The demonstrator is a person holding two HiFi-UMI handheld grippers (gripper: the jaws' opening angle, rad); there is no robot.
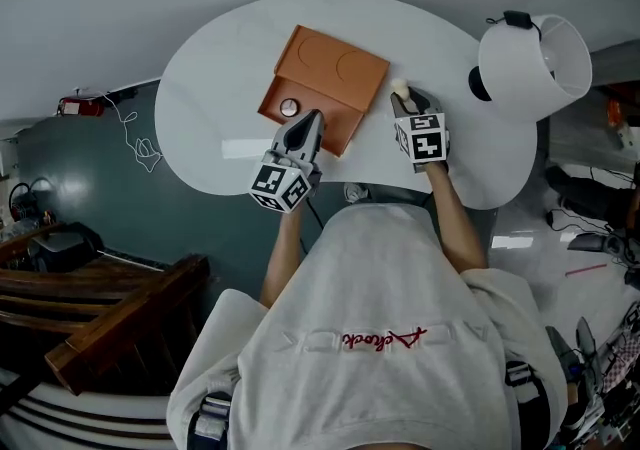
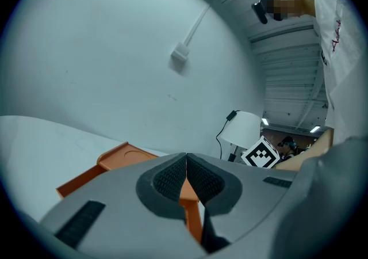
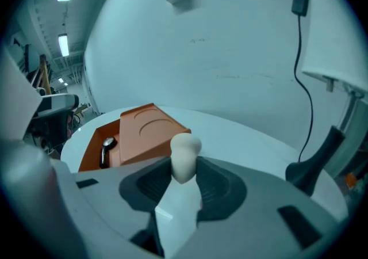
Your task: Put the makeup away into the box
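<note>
An orange box (image 1: 345, 78) lies on the white round table (image 1: 220, 68), its lid (image 3: 150, 128) slid back so the near end is uncovered. A small shiny makeup piece (image 1: 289, 107) lies in that uncovered part (image 3: 107, 148). My left gripper (image 1: 308, 122) is at the box's near edge, and its jaws (image 2: 186, 171) are shut with the orange wall (image 2: 192, 217) between them. Right of the box, my right gripper (image 1: 404, 100) hangs above the table, shut on a white makeup stick with a cream rounded tip (image 3: 184, 157), which stands upright between the pads (image 3: 214, 186).
A white desk lamp (image 1: 530, 63) with a black base and cable stands on the table's right end, also in the right gripper view (image 3: 336, 39). The table's front edge runs just before the person's body. Dark wooden furniture (image 1: 110, 318) stands low at the left.
</note>
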